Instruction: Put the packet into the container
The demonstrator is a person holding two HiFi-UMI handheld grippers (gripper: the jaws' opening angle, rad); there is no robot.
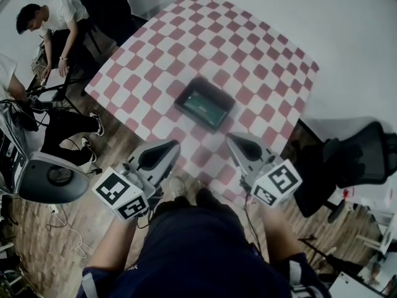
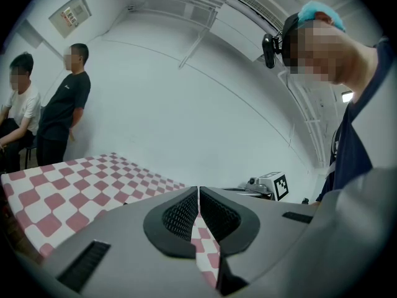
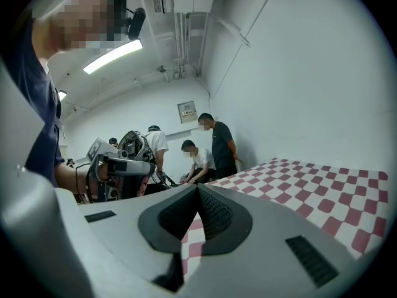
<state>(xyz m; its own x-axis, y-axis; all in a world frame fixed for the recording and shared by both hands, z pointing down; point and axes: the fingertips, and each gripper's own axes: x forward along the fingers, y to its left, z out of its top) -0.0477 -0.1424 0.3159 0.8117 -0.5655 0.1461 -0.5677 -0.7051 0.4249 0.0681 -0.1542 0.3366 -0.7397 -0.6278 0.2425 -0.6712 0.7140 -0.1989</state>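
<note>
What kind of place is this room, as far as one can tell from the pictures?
Probably a lab or workshop, not a home: a table under a checkered cloth, a black office chair beside it, bare white walls, and several people gathered at one side.

Tablecloth [image 1: 260,48]: matt checked cloth, smooth. Container [image 1: 217,90]: dark plastic, slightly glossy. Floor [image 1: 31,247]: wood-grain boards, matt.

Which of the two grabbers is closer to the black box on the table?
Right, slightly. The right gripper is just below the box, near its closest corner; the left gripper is lower left, a bit farther off.
</note>
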